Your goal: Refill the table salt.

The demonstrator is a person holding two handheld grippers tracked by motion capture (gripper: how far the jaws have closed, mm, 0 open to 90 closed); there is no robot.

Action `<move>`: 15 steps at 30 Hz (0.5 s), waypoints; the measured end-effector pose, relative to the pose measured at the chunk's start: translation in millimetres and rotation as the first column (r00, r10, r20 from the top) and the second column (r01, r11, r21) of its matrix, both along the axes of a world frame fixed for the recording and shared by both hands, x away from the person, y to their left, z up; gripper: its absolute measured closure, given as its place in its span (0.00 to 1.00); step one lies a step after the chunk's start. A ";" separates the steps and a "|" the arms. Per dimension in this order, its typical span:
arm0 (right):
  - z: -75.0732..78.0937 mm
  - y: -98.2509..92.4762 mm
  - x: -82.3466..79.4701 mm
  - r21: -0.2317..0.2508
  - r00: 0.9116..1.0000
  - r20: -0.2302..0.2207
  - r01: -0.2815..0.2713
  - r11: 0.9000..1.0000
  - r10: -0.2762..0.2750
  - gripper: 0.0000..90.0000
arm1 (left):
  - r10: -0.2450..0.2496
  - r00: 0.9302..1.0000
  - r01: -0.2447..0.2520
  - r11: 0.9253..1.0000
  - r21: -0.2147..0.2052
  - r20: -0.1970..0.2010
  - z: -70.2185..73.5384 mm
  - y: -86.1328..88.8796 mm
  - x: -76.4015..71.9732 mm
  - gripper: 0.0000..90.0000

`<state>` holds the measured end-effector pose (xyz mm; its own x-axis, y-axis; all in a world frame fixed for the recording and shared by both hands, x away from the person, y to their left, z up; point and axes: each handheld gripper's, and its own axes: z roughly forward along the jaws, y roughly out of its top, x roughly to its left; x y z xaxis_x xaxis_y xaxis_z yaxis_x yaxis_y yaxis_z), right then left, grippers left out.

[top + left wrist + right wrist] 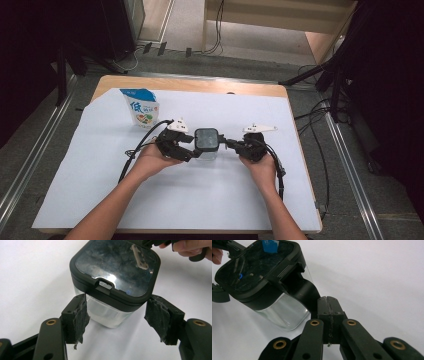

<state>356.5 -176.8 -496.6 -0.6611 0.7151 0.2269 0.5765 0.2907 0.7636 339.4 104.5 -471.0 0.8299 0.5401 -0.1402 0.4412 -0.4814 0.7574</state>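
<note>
two hand-held grippers meet at a small clear container (206, 141) with a black lid, standing upright near the middle of the white sheet (100, 150) that covers my bench (190, 85). my left hand-held gripper (192, 147) comes in from the container's left; in the left gripper view its two black pads (81, 315) stand on either side of the clear body just under the lid, released, with a gap showing on the right side and the left pad just beside the wall, and i cannot tell whether that pad touches it. my right hand-held gripper (227, 143) comes in from the right with its jaws clenched together; in the right gripper view its tip sits against a black tab (305, 291) hanging from the lid's edge, though i cannot tell whether the tab is pinched. a blue and white pouch (140, 106) stands upright toward the far left of the sheet, well apart from the container.
</note>
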 end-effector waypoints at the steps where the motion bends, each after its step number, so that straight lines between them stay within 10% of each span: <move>1: 0.1 0.3 0.0 0.000 1.000 0.001 0.001 1.000 -0.001 1.00 | 0.003 1.000 -0.003 1.000 0.002 0.004 1.4 0.3 -0.4 0.40; 15: 0.2 0.9 0.8 0.003 1.000 0.002 0.003 1.000 -0.003 1.00 | -0.018 1.000 0.018 1.000 0.014 0.000 7.4 2.9 -0.4 0.47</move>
<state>357.3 -175.9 -496.3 -0.6592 0.7166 0.2280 0.5762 0.2865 0.7654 339.0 107.4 -463.7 0.8393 0.5273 -0.1323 0.4323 -0.4997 0.7506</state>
